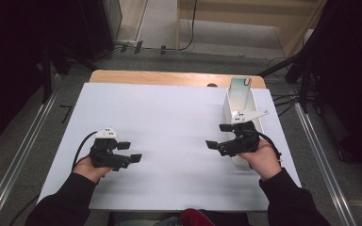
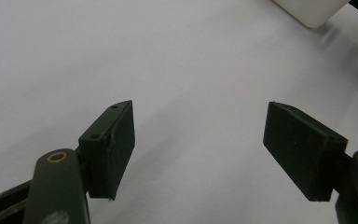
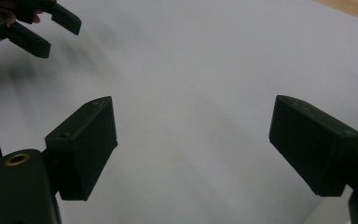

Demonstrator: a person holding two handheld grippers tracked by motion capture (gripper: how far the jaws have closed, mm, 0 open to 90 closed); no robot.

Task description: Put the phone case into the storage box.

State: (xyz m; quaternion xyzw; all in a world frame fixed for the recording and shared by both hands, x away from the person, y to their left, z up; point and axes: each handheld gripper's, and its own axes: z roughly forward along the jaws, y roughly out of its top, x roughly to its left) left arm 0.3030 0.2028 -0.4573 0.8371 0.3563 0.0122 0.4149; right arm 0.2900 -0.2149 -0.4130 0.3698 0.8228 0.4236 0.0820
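Note:
My left gripper (image 1: pixel 129 151) hovers over the left part of the white sheet (image 1: pixel 169 117), held in a hand, jaws open and pointing right with nothing between them. In the left gripper view the left gripper (image 2: pixel 200 140) shows bare sheet (image 2: pixel 168 56) in its gap. Toward the right edge of the sheet my right gripper (image 1: pixel 219 135) points left, open and empty too. Plain sheet also lies between the black pads of the right gripper (image 3: pixel 193 140) in its own view. Just behind the right hand stands a white box (image 1: pixel 232 110) with a pale green phone-shaped item (image 1: pixel 240 89) upright in it.
The sheet covers a wooden table (image 1: pixel 169 77) whose far edge shows. A corner of the white box (image 2: pixel 310 9) shows in the left gripper view. The left gripper (image 3: pixel 37 28) appears far off in the right gripper view. Dark stands and cables flank the table.

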